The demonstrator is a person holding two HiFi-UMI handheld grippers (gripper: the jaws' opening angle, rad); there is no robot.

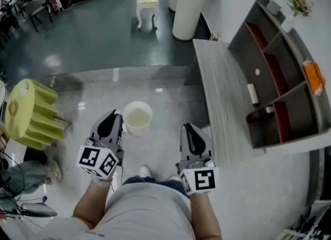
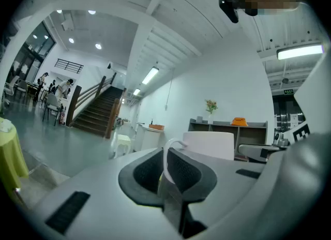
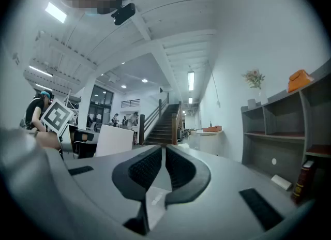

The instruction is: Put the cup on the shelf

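White cup (image 1: 138, 118) is pinched by its thin handle (image 2: 170, 141) in the left gripper (image 1: 116, 118); right gripper (image 1: 189, 129) is seen closed on nothing, beside the grey shelf (image 1: 297, 99).

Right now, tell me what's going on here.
A person is working with two handheld tools. The left tool is shut on the white cup, holding it up in front of the person. The right tool is shut and empty. The shelf stands on the grey counter to the right, and the cup is not yet on it.
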